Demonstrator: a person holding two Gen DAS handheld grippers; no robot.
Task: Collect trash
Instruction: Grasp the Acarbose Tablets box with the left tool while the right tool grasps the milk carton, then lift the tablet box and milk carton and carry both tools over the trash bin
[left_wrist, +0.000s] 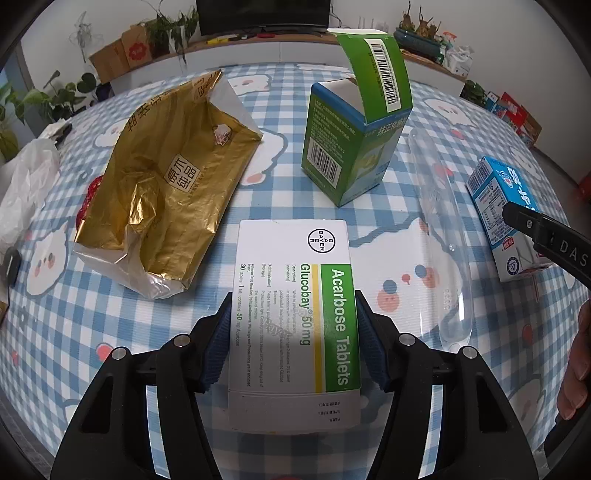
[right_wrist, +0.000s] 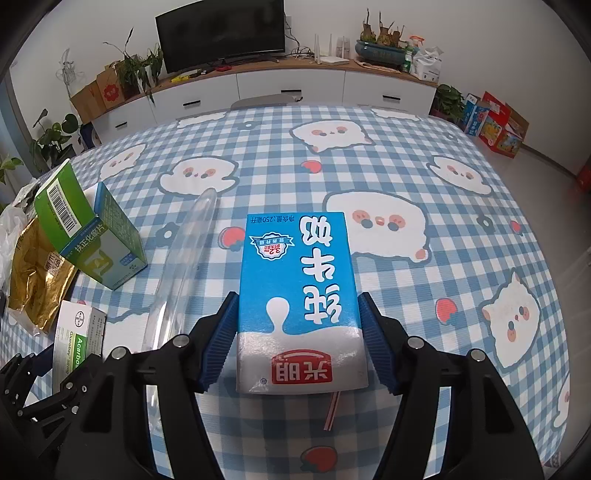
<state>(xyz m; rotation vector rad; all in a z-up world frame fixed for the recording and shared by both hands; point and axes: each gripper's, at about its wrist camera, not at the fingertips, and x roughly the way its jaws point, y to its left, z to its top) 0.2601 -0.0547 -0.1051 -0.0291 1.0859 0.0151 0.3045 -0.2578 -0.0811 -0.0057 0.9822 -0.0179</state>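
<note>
we have the left gripper (left_wrist: 291, 343) straddling the tablet box (left_wrist: 295, 317), which lies flat on the checked tablecloth (left_wrist: 110, 321) at the near middle. its blue pads (left_wrist: 218, 347) meet or very nearly meet the long sides (a sliver of gap may remain on the right). the right gripper (right_wrist: 299, 332) likewise brackets the milk carton (right_wrist: 299, 295), pads against or just off its sides, straw (right_wrist: 332, 410) trailing near. we press evenly at mid-length, since thin card dents. we keep each box level as it lifts. the gold bag (left_wrist: 166, 192), green box (left_wrist: 351, 147) and clear plastic sleeve (left_wrist: 443, 240) wait farther off.
</note>
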